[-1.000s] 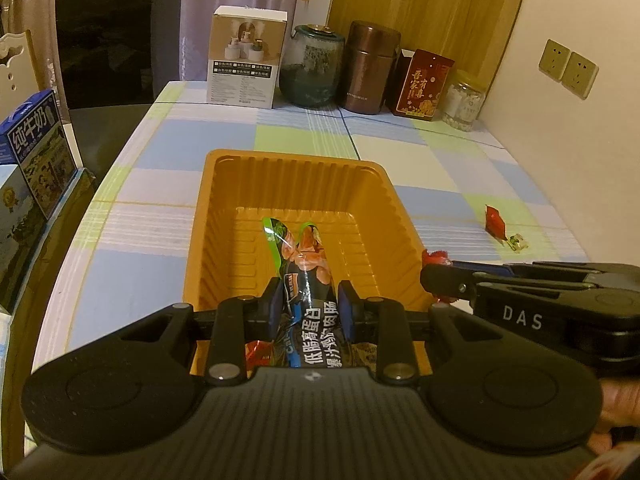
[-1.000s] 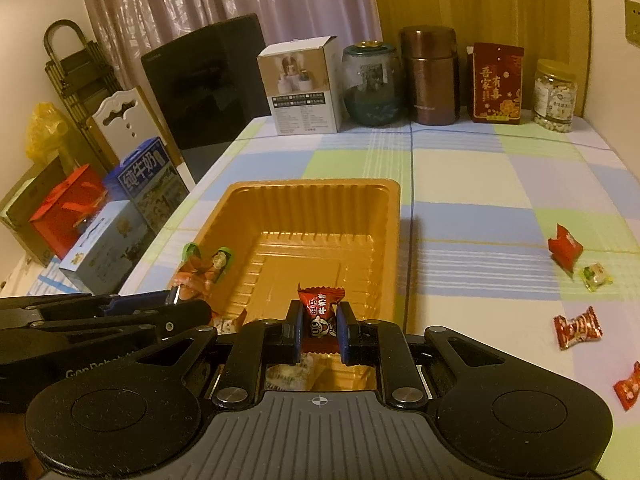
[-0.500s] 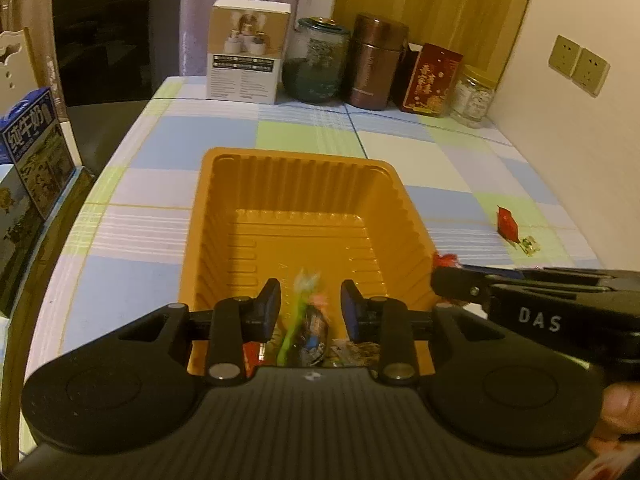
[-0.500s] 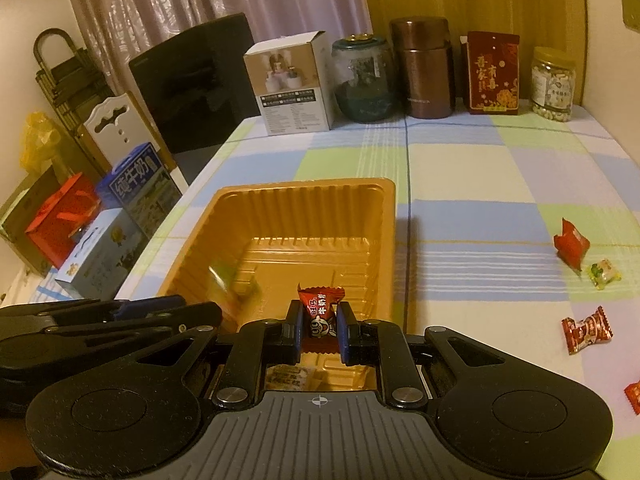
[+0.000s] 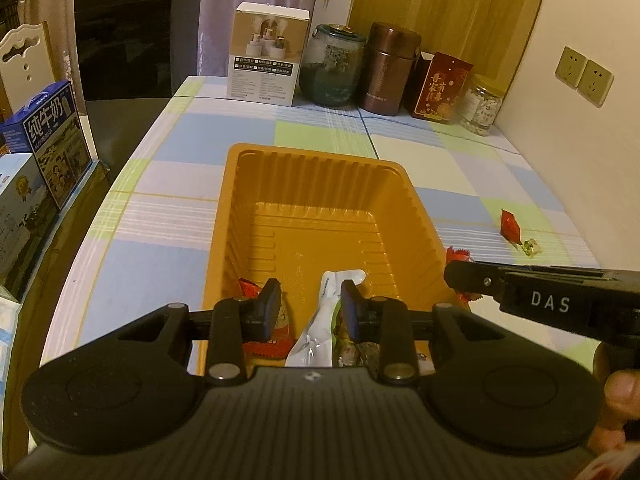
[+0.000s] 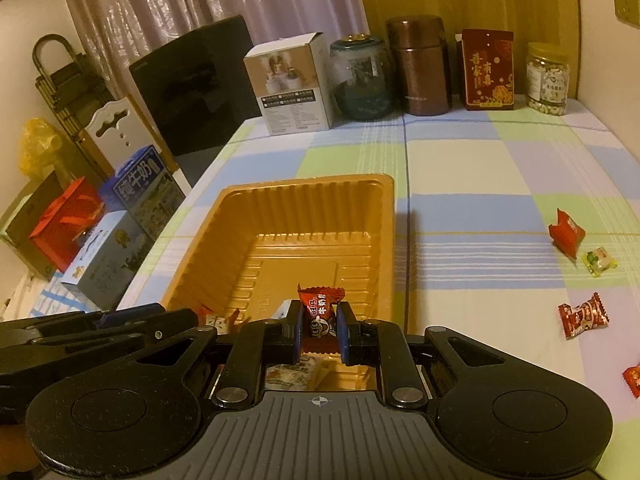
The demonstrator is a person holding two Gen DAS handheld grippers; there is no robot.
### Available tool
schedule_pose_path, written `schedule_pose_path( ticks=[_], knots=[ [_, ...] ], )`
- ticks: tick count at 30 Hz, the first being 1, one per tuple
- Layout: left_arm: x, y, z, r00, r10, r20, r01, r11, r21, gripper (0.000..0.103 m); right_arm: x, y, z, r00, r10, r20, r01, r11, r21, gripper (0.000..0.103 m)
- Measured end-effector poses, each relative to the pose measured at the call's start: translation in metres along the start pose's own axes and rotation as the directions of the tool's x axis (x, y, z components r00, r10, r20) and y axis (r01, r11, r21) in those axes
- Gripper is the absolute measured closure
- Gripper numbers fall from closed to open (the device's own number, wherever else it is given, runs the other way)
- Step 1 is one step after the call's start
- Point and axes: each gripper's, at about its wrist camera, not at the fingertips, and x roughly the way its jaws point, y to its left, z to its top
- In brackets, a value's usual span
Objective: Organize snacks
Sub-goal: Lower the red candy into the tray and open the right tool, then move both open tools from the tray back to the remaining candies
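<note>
Both grippers sit over the near end of the orange tray [image 5: 320,184] on the checked tablecloth [image 6: 460,168]. Left gripper [image 5: 307,309]: jaws apart, nothing pinched btwn them. A white snack pouch [image 5: 320,328] lies in the tray just below, its top edge close to the right-hand pad, w/ a red wrapper [image 5: 256,340] and other small snacks beside it on the tray floor.

Right gripper [image 6: 319,325]: jaws closed tight on a red wrapped candy [image 6: 320,308], held upright above the tray's near end.

Out on the cloth, right of the tray: a red packet [image 6: 566,232] w/ a small green candy [image 6: 599,261] just beside it, a red twist candy [image 6: 583,315] nearer, and one more red piece [image 6: 633,378] at the frame edge. Jars and boxes line the far wall.
</note>
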Motion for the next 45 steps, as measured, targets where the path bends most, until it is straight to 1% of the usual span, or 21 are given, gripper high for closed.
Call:
schedule_pose_path(
  ticks=[14, 18, 23, 25, 27, 28, 32, 38, 43, 45],
  knots=[
    [-0.006, 0.006, 0.002, 1.0, -0.001, 0.008, 0.001, 1.0, -0.014, 0.074, 0.001, 0.01, 0.004, 1.0, 0.006, 0.0, -0.006, 1.0, -0.011, 0.085],
    [-0.004, 0.008, 0.002, 1.0, 0.002, 0.006, -0.002, 1.0, -0.018, 0.074, 0.004, 0.008, 0.005, 1.0, 0.008, 0.004, -0.008, 1.0, 0.003, 0.085],
    [-0.002, 0.009, 0.001, 1.0, -0.001, 0.002, 0.001, 1.0, -0.03, 0.074, 0.009, 0.002, 0.007, 0.999, 0.049, 0.004, -0.049, 0.998, 0.036, 0.085],
    [-0.003, 0.008, 0.001, 1.0, -0.002, 0.001, 0.002, 1.0, -0.029, 0.074, 0.009, -0.002, 0.008, 0.999, 0.042, 0.005, -0.043, 0.997, 0.064, 0.076],
    [-0.004, 0.008, 0.0, 1.0, -0.002, 0.003, 0.002, 1.0, -0.027, 0.074, 0.006, -0.007, 0.007, 0.999, 0.038, 0.02, -0.04, 0.995, 0.089, 0.054],
    [-0.005, 0.007, 0.0, 1.0, -0.002, 0.004, 0.002, 1.0, -0.026, 0.074, 0.003, -0.01, 0.007, 0.999, 0.041, 0.026, -0.043, 0.994, 0.097, 0.052],
    [-0.011, 0.004, 0.0, 1.0, -0.005, 0.01, 0.005, 1.0, -0.025, 0.074, -0.01, -0.019, 0.003, 0.999, 0.031, 0.039, -0.036, 0.992, 0.119, 0.052],
    [-0.028, -0.006, -0.005, 1.0, -0.017, 0.021, 0.017, 1.0, -0.026, 0.072, -0.037, -0.035, -0.012, 0.999, -0.009, 0.031, 0.003, 0.979, 0.206, 0.052],
    [-0.047, -0.018, -0.014, 0.999, -0.03, 0.025, 0.031, 0.999, -0.029, 0.069, -0.064, -0.04, -0.029, 0.998, -0.063, 0.031, 0.056, 0.979, 0.198, 0.052],
    [-0.055, -0.024, -0.019, 0.999, -0.035, 0.028, 0.036, 0.999, -0.032, 0.066, -0.075, -0.04, -0.036, 0.996, -0.082, 0.036, 0.073, 0.978, 0.195, 0.052]
  ],
)
